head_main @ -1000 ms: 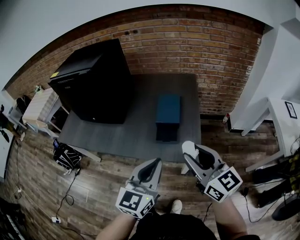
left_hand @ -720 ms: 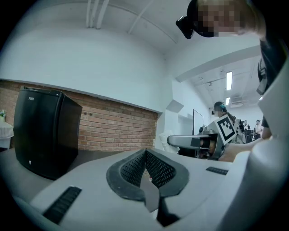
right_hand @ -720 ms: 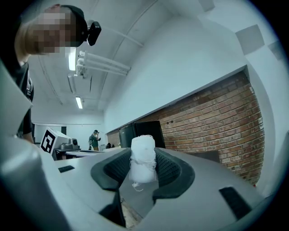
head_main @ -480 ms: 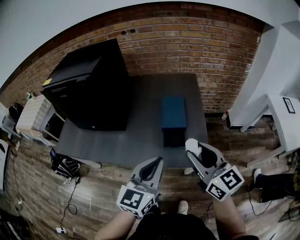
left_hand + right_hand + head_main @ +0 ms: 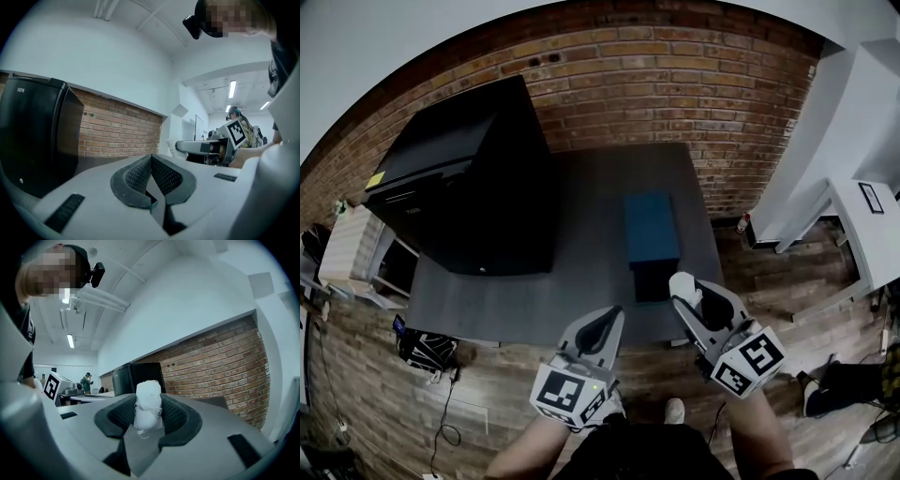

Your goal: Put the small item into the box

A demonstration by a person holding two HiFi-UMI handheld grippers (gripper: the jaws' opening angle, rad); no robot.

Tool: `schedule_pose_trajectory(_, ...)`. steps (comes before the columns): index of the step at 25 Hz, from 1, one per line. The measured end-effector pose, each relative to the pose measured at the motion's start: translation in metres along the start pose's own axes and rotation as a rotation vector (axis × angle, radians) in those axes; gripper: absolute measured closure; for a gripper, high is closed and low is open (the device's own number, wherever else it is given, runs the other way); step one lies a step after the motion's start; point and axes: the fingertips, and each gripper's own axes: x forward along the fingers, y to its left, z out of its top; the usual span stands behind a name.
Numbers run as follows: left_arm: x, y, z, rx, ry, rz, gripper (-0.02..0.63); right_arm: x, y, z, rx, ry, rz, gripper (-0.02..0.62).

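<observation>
The small item (image 5: 148, 404), a white wad with loose threads, is pinched upright between the jaws of the right hand-held gripper (image 5: 148, 412), which clamp it on both sides. In the head view, the item (image 5: 682, 285) shows at the tip of that gripper (image 5: 688, 294), just at the near edge of the grey tabletop (image 5: 572, 281).

The blue box (image 5: 651, 228) sits on the tabletop, ahead of the item and slightly to the left. Its long axis runs away from the person toward the brick wall (image 5: 675, 84). Its near end looks dark; whether that is an opening cannot be told.

The left hand-held gripper (image 5: 607, 319) is farther from the box, its jaws pressed together with nothing between them (image 5: 152, 174). A black cabinet (image 5: 469, 178) stands on the tabletop, well to the left.

The right hand is probably the one to carry the item forward to the box.
</observation>
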Motion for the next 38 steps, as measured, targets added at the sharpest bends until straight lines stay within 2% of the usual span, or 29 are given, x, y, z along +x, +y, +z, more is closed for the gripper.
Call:
schedule_pose_trajectory(11,0.0,0.044,-0.011,-0.014,0.022,-0.085,0.572,0.039,0.008,-0.011,0.001,0.014,-0.094,0.42)
schedule_pose_trajectory(22,-0.008,0.058,-0.018,-0.017,0.025,-0.157,0.572,0.049,0.018,-0.016,-0.01,0.018,-0.173,0.42)
schedule_pose_trajectory(28,-0.004,0.057,-0.022,-0.004,0.038,-0.154,0.572,0.048,0.009,-0.022,-0.01,0.036,-0.179,0.42)
schedule_pose_trajectory(38,0.019,0.061,-0.036,-0.018,0.059,-0.102,0.572,0.058,-0.027,-0.047,0.006,0.118,-0.144,0.42)
